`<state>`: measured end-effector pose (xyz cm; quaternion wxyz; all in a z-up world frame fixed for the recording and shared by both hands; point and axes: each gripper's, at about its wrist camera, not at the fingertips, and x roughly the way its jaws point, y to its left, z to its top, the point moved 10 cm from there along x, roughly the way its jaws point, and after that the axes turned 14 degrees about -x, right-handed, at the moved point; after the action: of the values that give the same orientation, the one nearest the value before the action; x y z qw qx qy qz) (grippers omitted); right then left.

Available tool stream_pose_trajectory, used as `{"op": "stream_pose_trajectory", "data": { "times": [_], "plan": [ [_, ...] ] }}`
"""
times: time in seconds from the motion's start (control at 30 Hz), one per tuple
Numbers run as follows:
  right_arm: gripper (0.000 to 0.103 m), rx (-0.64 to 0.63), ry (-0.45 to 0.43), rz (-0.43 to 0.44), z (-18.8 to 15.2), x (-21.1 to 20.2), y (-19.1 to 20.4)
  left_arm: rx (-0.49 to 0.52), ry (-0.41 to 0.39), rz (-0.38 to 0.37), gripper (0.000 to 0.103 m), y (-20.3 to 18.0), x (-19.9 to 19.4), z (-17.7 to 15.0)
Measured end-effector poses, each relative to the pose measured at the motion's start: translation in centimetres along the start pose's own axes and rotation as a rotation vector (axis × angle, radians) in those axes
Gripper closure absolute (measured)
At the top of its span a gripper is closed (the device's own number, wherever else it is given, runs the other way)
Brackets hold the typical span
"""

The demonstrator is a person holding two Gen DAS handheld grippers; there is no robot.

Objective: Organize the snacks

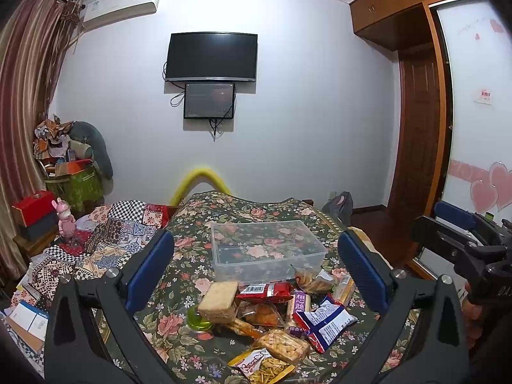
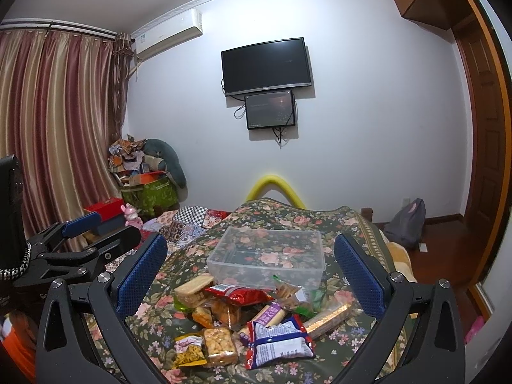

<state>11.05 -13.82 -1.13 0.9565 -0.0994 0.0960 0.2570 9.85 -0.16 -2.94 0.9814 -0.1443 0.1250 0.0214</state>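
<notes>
Both grippers hang above the near edge of a bed with nothing between their blue pads: the left gripper [image 1: 256, 262] has its fingers spread wide apart, and the right gripper [image 2: 249, 265] is spread just as wide, neither touching any packet. Directly below and between the fingers lies a loose heap of snacks on the flowered bedspread [image 1: 192, 348]. Nearest in the left view is a yellow bag of stick snacks [image 1: 260, 366], touching a clear pack of golden crackers [image 1: 284, 345]; just to the right of these sits a blue-and-white crumpled packet [image 1: 323, 320]. A little farther in are a purple-labelled bar [image 1: 299, 304], a red packet with a barcode [image 1: 265, 291] and a pale wrapped biscuit block [image 1: 219, 300], which leans over a small green round object [image 1: 198, 320] whose nature I cannot tell. At the right side of the heap a long tan cracker sleeve [image 2: 329, 315] lies slanted. Just behind the heap stands an empty clear plastic bin [image 1: 267, 249], upright, its front wall touching the farthest packets. Beyond it a yellow foam tube [image 1: 200, 177] arches past the bed's far edge. On the back wall hang a dark television [image 1: 211, 56] and a smaller screen [image 1: 209, 100] just beneath it, with an air conditioner [image 2: 169, 32] high near the striped curtains [image 2: 57, 112].
</notes>
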Motion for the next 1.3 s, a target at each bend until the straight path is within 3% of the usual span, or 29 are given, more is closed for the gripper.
{"op": "stream_pose_trajectory", "data": {
  "times": [1.3],
  "plan": [
    [0.001, 0.009, 0.035, 0.003, -1.7, 0.9, 0.0, 0.030, 0.007, 0.006, 0.001, 0.0, 0.8, -0.3]
  ]
}}
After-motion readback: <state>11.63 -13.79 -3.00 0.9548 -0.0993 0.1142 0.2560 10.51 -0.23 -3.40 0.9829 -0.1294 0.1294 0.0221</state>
